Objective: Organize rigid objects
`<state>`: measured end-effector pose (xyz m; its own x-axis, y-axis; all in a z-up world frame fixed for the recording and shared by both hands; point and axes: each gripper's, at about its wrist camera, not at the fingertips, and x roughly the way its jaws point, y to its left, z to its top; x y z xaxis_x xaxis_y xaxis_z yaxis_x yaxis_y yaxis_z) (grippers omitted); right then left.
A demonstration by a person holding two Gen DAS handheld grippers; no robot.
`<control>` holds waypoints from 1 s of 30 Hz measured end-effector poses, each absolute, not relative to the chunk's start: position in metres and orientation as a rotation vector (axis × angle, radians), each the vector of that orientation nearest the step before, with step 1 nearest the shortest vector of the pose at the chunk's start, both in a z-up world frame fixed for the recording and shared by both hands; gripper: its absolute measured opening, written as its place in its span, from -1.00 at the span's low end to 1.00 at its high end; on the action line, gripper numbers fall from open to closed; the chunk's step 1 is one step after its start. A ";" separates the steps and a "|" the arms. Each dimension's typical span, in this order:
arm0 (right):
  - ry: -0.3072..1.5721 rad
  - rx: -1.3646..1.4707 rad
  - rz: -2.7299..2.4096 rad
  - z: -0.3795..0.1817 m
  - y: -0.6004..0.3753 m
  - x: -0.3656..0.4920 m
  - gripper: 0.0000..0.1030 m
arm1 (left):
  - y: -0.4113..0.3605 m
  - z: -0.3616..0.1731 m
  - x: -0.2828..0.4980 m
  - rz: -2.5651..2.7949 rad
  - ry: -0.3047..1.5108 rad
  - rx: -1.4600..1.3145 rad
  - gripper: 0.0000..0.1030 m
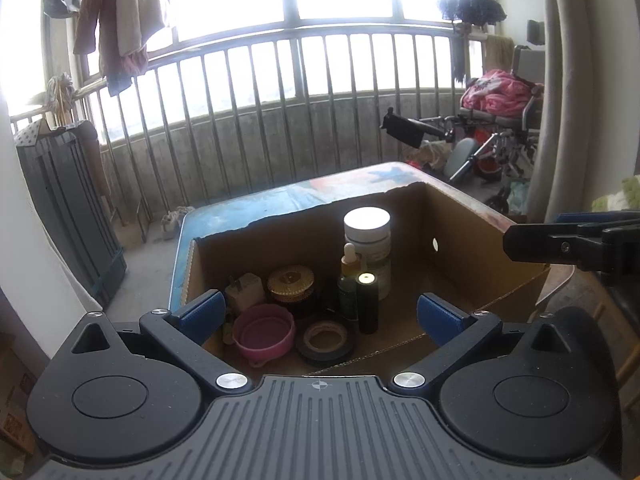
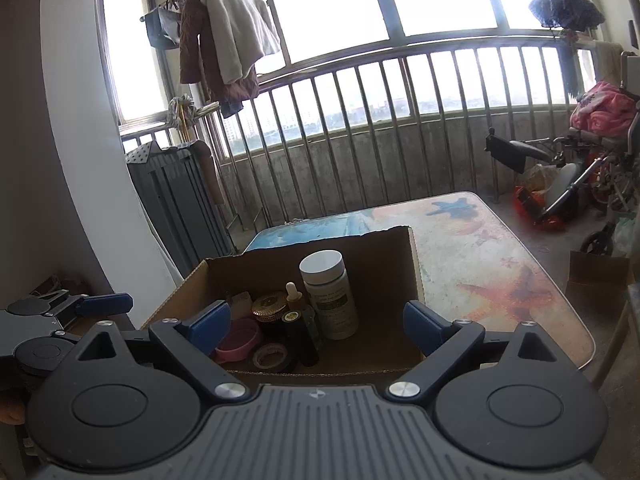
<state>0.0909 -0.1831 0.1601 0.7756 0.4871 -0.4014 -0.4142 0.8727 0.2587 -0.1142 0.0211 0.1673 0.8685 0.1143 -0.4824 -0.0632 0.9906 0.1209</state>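
Observation:
An open cardboard box stands on the table. Inside it are a white-capped jar, a dropper bottle, a dark cylinder, a gold-lidded tin, a pink cup, a black tape roll and a white block. My left gripper is open and empty, just above the box's near edge. My right gripper is open and empty, in front of the box.
The table has a blue and orange starfish print and a bare area right of the box. A metal railing runs behind. A wheelchair with pink cloth stands at the right. A dark folded rack leans at the left.

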 end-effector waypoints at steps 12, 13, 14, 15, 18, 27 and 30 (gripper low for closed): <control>0.494 0.152 0.506 0.156 -0.177 0.096 0.86 | 0.031 0.164 -0.112 0.149 0.535 0.090 0.99; 0.497 0.155 0.508 0.156 -0.177 0.096 0.86 | 0.031 0.164 -0.112 0.155 0.534 0.091 0.99; 0.501 0.155 0.511 0.155 -0.177 0.097 0.86 | 0.032 0.165 -0.113 0.159 0.531 0.089 1.00; 0.504 0.153 0.514 0.155 -0.177 0.097 0.86 | 0.032 0.165 -0.113 0.158 0.529 0.085 1.00; 0.509 0.146 0.518 0.154 -0.177 0.099 0.86 | 0.036 0.163 -0.114 0.140 0.539 0.068 0.99; 0.518 0.163 0.506 0.152 -0.183 0.101 0.87 | 0.036 0.161 -0.112 0.142 0.538 0.064 0.99; 0.519 0.164 0.506 0.152 -0.183 0.102 0.87 | 0.035 0.161 -0.111 0.135 0.544 0.067 0.99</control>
<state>0.1017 -0.1830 0.1521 0.7493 0.5013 -0.4327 -0.4201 0.8650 0.2744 -0.1115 0.0346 0.1606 0.8472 0.1455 -0.5109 -0.1099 0.9890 0.0995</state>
